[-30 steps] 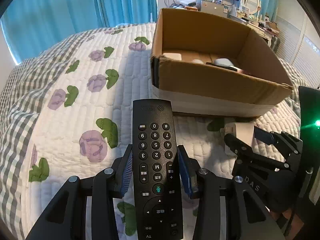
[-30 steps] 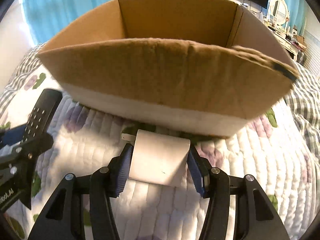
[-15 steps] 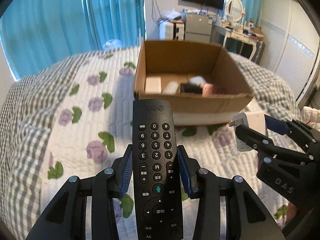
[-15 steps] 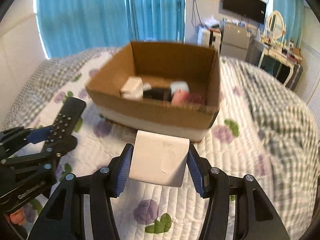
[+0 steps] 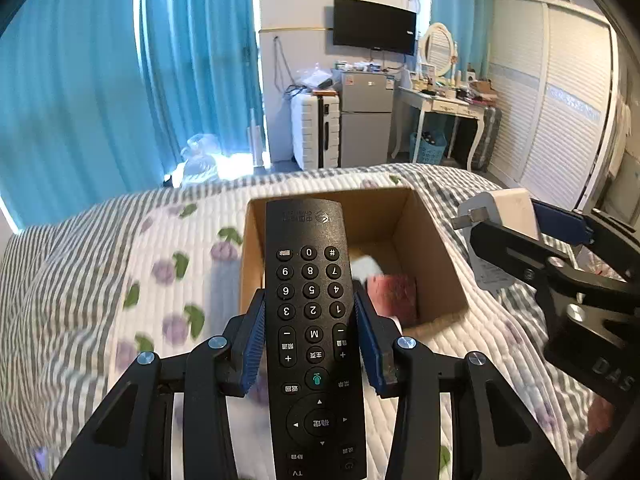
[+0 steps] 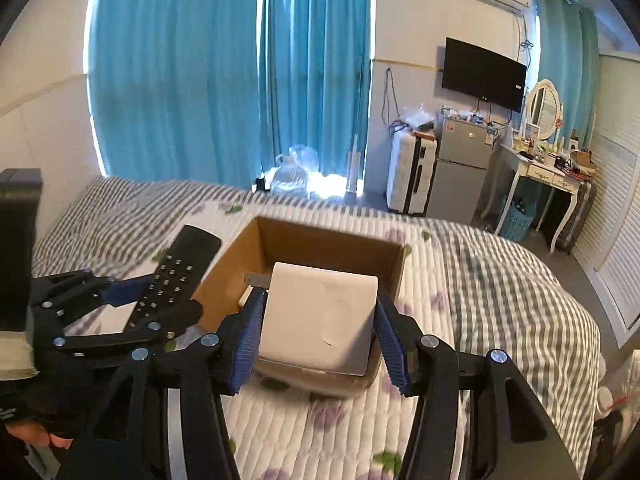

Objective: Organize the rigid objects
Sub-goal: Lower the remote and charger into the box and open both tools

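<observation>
My left gripper (image 5: 310, 332) is shut on a black remote control (image 5: 314, 320), held high above the bed. My right gripper (image 6: 318, 334) is shut on a white plug adapter (image 6: 316, 320); both show at the right of the left wrist view, the adapter (image 5: 514, 210) with its metal prongs pointing left. An open cardboard box (image 5: 436, 272) sits on the quilt below and ahead of both grippers, with a white item (image 5: 366, 268) and a pink item (image 5: 392, 294) inside. The box (image 6: 304, 246) and remote (image 6: 180, 276) also show in the right wrist view.
The box rests on a floral quilted bed (image 5: 168, 280) with a grey checked border (image 6: 520, 280). Beyond the bed stand a small fridge (image 5: 366, 120), a white suitcase (image 5: 314, 130), a dressing table (image 5: 440, 108) and blue curtains (image 5: 120, 80).
Both grippers have risen high above the bed with their objects still held. The box now appears small and far below, and the room beyond has come into view.
</observation>
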`<state>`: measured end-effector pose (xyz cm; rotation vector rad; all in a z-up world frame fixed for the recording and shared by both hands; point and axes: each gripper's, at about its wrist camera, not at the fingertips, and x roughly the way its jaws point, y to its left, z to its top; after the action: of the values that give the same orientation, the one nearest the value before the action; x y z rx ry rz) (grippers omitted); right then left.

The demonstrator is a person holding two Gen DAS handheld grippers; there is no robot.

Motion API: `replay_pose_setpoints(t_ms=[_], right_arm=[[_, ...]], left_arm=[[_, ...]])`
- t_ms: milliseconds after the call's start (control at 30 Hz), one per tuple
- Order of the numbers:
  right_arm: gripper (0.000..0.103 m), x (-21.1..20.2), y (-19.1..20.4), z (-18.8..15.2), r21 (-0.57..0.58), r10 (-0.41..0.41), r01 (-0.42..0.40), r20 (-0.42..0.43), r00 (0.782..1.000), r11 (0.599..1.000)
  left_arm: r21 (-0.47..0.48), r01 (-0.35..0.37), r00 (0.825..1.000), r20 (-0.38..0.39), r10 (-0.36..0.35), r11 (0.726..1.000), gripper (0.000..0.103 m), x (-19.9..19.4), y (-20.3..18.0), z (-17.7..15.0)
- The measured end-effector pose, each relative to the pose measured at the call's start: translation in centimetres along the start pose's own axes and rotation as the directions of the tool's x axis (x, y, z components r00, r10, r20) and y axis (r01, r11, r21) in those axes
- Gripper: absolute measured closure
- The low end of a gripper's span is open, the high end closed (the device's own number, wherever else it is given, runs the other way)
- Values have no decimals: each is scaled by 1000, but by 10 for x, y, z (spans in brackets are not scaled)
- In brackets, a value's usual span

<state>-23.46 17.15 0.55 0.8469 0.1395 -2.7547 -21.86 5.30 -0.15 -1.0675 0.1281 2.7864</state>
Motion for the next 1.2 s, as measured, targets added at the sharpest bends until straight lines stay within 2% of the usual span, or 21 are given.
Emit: replay_pose_setpoints(t_ms=[100, 233, 367, 533, 667, 700, 733, 800, 1067, 1200], right_arm=[[50, 14, -11, 12, 21, -5, 5, 1, 1000, 1000], [50, 42, -26, 21, 37, -23, 23, -11, 1000, 999], [50, 74, -39, 23, 47, -26, 28, -35, 999, 999], [50, 112, -48, 22, 46, -16, 19, -59, 998, 999], [50, 125, -46, 17, 51, -5, 8, -67, 998, 999], [50, 126, -46, 15, 51, -3, 7, -69, 998, 999], [50, 126, -46, 14, 49, -2, 6, -71, 997, 999], [50, 127, -49, 13, 49, -2, 6, -74, 997, 999], [50, 127, -44, 17, 48, 4, 1, -99, 995, 999], [50, 152, -35, 19, 18, -14, 18, -156, 988, 1000]], left_arm=[[0, 4, 1000, -6, -4, 1000, 60, 26, 1, 15], [0, 51, 997, -60, -51, 999, 60, 71, 3, 30], [23, 8, 992, -129, -5, 1000, 60, 111, 5, 34], [27, -15, 989, -148, 19, 1000, 60, 134, 7, 32], [35, -27, 988, -150, 32, 999, 57, 140, 6, 29], [38, -31, 988, -149, 36, 999, 54, 141, 6, 28], [39, -35, 989, -142, 40, 999, 47, 139, 5, 27], [30, -36, 991, -126, 40, 999, 44, 132, 6, 27], [-2, -41, 997, -58, 41, 999, 44, 95, 22, 34], [-9, -44, 998, -44, 44, 999, 44, 86, 31, 40]])
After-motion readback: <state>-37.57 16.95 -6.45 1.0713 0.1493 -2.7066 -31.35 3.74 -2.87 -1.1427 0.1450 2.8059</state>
